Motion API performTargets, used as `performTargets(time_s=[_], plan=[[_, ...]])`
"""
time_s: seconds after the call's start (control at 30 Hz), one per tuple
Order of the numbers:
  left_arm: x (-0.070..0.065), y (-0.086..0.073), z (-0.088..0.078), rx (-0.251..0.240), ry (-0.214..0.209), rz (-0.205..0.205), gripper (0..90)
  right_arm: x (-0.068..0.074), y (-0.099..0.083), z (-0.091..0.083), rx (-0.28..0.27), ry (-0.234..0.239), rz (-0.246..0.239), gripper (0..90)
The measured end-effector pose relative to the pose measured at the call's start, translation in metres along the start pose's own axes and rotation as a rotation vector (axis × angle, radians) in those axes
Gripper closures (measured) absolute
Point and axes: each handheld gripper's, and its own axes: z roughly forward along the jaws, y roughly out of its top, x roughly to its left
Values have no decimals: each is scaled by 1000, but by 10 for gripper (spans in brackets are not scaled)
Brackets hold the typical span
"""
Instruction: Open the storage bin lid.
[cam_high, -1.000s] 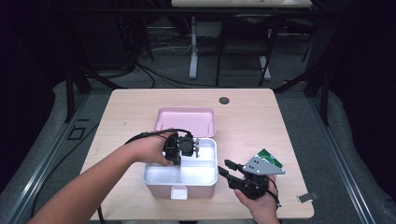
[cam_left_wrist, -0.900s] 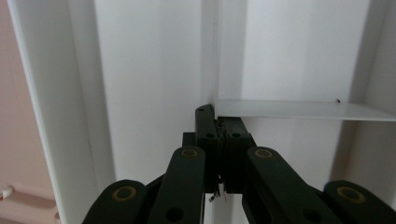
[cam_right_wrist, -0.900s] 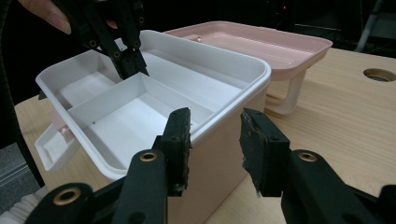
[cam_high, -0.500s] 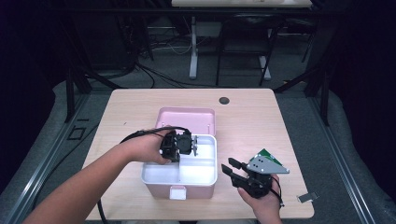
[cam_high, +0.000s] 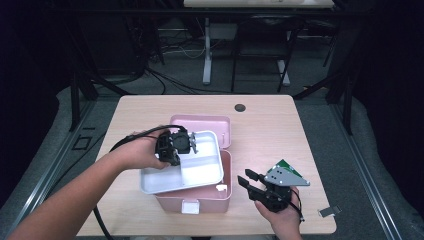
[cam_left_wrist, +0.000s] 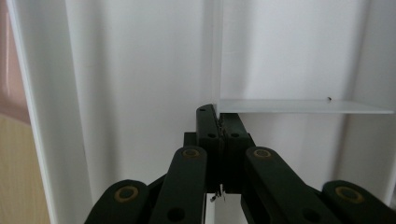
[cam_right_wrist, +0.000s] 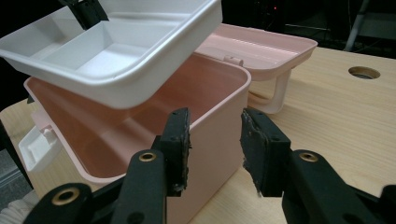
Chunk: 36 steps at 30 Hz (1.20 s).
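High view: left gripper (cam_high: 186, 142) is clenched on a divider wall of the white insert tray (cam_high: 200, 172), which hangs tilted above the open pink storage box (cam_high: 220, 192), clear of it on the left and low toward the right. The box lid (cam_high: 202, 124) lies flipped back behind it, and the white latch (cam_high: 190, 206) hangs at the front. Right gripper (cam_high: 251, 182) sits just right of the box, jaws parted, grasping nothing. A small clip-like piece (cam_high: 329, 211) lies near the table (cam_high: 280, 120) edge; can't tell what it is.

Left gripper view: jaws pinched tight on the thin tray divider (cam_left_wrist: 299, 106). It's a narrow bite on a thin wall, so my read: keep the lift straight up, level the tray out, no twisting, or it pivots in the jaws.

Right gripper view: the right gripper's fingertips (cam_right_wrist: 261, 140) are apart, straddling the box corner without pressing on it. The tray (cam_right_wrist: 140, 74) hovers over the box cavity (cam_right_wrist: 140, 140); its low edge looks close to the box rim. I'd brace the box with the right gripper if it starts to shift with the tray, and clear the rim fully before moving sideways.

Writing: no brand, label or text readable in any view.
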Motion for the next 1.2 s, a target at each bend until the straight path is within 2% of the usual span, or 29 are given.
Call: performTargets(time_s=[0.17,0.23,0.27,0.3,0.4,0.7,0.73,0.77,0.8,0.87,1.2], plan=[[11,-24,-4,-11,28,-146,892,0,-1,1,1,0,-3,624],[17,-36,-7,-20,27,-211,893,1,-1,0,11,-8,-7,623],[21,-47,-9,-31,21,-280,893,0,-1,0,10,-1,-6,622],[21,-47,-9,-31,21,-280,892,1,-1,0,11,-2,-3,621],[26,-63,-13,-35,13,-359,893,1,-1,0,13,-3,-5,620],[37,-98,-17,-35,5,-538,893,1,-2,2,6,1,-5,616],[39,-104,-17,-30,3,-567,892,1,-1,1,21,-5,-8,616],[39,-104,-17,-30,3,-567,893,1,-1,1,21,-5,-8,616],[40,-107,-17,-32,-1,-583,893,1,-2,3,-2,0,-3,615],[42,-114,-16,-29,-17,-615,892,1,-2,3,11,0,1,612],[47,-138,-12,-5,-34,-680,892,1,-2,2,18,0,1,610]])
